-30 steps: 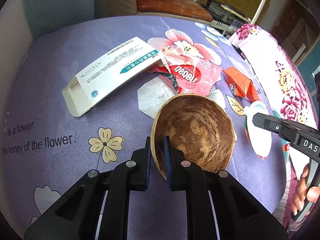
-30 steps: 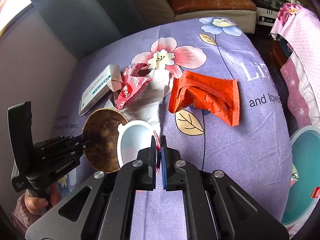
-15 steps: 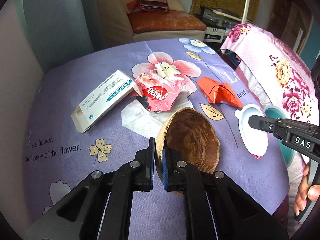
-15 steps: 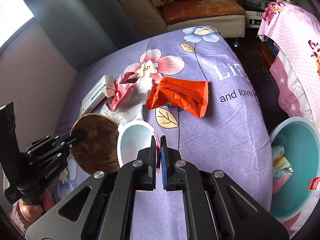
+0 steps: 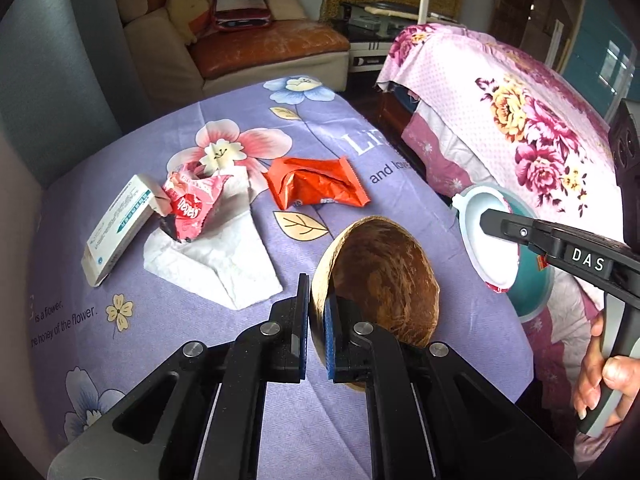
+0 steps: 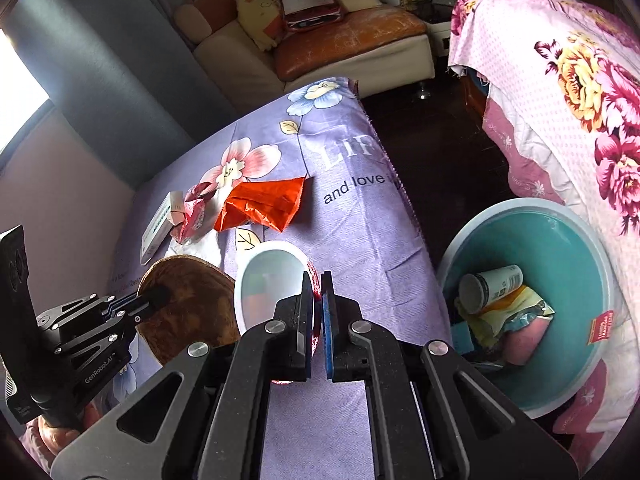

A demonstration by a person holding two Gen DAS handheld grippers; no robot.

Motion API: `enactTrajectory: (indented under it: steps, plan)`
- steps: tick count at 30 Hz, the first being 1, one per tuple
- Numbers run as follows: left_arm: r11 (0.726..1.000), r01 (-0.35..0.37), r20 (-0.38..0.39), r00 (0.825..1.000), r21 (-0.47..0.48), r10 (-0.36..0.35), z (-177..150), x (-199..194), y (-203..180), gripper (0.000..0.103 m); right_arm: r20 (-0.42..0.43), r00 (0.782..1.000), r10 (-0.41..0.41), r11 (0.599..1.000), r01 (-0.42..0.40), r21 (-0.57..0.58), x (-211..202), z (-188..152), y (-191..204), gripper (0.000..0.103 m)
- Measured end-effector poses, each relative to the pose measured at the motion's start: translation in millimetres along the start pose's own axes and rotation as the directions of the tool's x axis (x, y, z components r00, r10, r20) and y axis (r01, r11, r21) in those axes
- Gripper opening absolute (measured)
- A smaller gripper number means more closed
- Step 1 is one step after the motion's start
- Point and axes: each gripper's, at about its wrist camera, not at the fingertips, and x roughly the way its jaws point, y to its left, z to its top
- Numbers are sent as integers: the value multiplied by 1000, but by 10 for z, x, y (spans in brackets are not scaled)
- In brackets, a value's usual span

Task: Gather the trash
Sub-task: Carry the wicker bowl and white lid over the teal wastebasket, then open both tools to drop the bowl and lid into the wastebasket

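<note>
My left gripper [image 5: 317, 304] is shut on the rim of a brown coconut shell half [image 5: 384, 276], held above the purple flowered tablecloth [image 5: 200, 340]. My right gripper [image 6: 318, 292] is shut on the edge of a white plastic cup [image 6: 268, 280] with a red rim; that cup [image 5: 486, 240] also shows at the right of the left wrist view. A teal trash bin [image 6: 568, 280] stands on the floor to the right, with a paper cup and wrappers inside. On the cloth lie an orange wrapper [image 5: 316, 188], a red-pink snack bag [image 5: 192, 200], a white box [image 5: 120, 224] and a tissue [image 5: 216, 260].
A bed with a pink flowered cover [image 5: 532, 128] rises to the right of the bin. A sofa [image 6: 340, 44] with cushions stands behind the table. A hand [image 5: 600, 376] grips the right tool's handle. The table's right edge [image 6: 408, 208] runs beside the dark floor.
Both grippers have moved right toward the table's edge with the shell and the cup lifted. The bin has come fully into the right wrist view.
</note>
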Motion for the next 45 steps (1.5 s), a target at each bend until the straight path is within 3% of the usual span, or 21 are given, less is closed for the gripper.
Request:
enactTrajectory:
  steps: [11, 22, 32, 45]
  plan:
    - [989, 90, -50, 995, 119, -84, 239, 276, -959, 7, 128, 983, -134, 985, 119, 124, -629, -37, -914, 4]
    - [957, 140, -123, 986, 255, -112, 258, 645, -1838, 7, 138, 973, -186, 961, 152, 229, -858, -155, -1581, 4]
    - [948, 136, -190, 978, 288, -83, 201, 993, -2076, 10, 117, 974, -196, 954, 162, 253, -805, -214, -1776, 4]
    - [953, 161, -219, 970, 256, -105, 197, 1068, -2036, 17, 73, 975, -209, 949, 184, 256, -668, -219, -1801, 4]
